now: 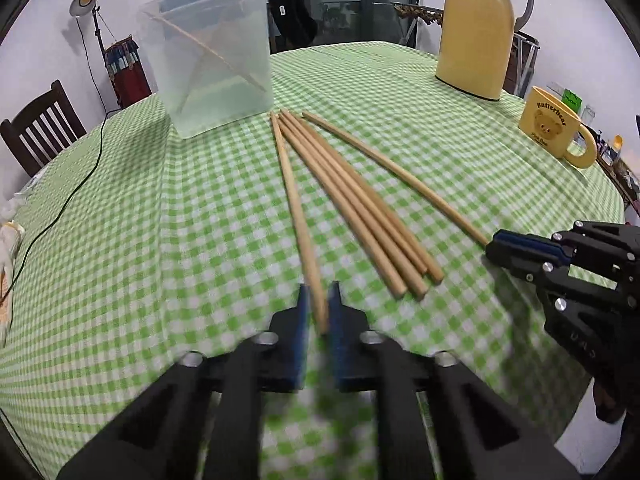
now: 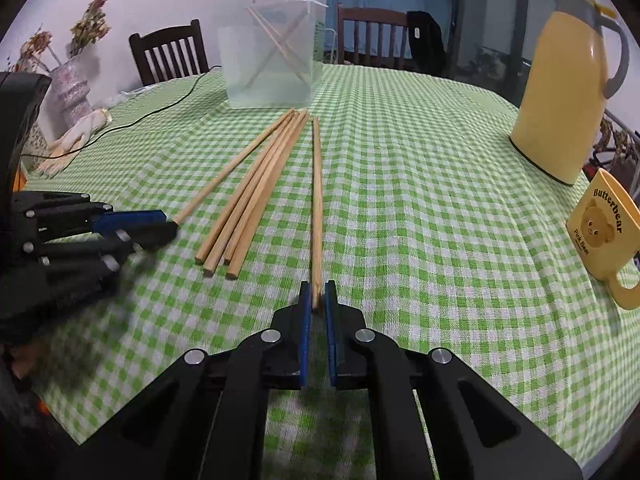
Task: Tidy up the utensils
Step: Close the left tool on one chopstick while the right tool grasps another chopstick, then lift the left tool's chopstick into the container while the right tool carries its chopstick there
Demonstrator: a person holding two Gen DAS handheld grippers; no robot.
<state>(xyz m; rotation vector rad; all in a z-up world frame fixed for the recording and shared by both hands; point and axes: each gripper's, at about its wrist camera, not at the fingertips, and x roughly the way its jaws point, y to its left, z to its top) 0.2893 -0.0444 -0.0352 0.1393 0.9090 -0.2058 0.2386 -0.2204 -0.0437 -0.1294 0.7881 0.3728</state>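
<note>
Both tools, left [image 1: 318,308] and right [image 2: 319,300], are nearly closed on separate chopsticks [image 1: 298,216] [image 2: 317,200] lying on the worktop [image 1: 200,220]; you should next lift each into the far container [image 1: 208,56].

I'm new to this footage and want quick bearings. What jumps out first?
Wooden chopsticks lie fanned on the green checked tablecloth, and each gripper closes on the near end of an outer one: the left gripper, the right gripper. Behind them stands a clear plastic container with two chopsticks crossed inside; a yellow thermos jug stands far right.
</note>
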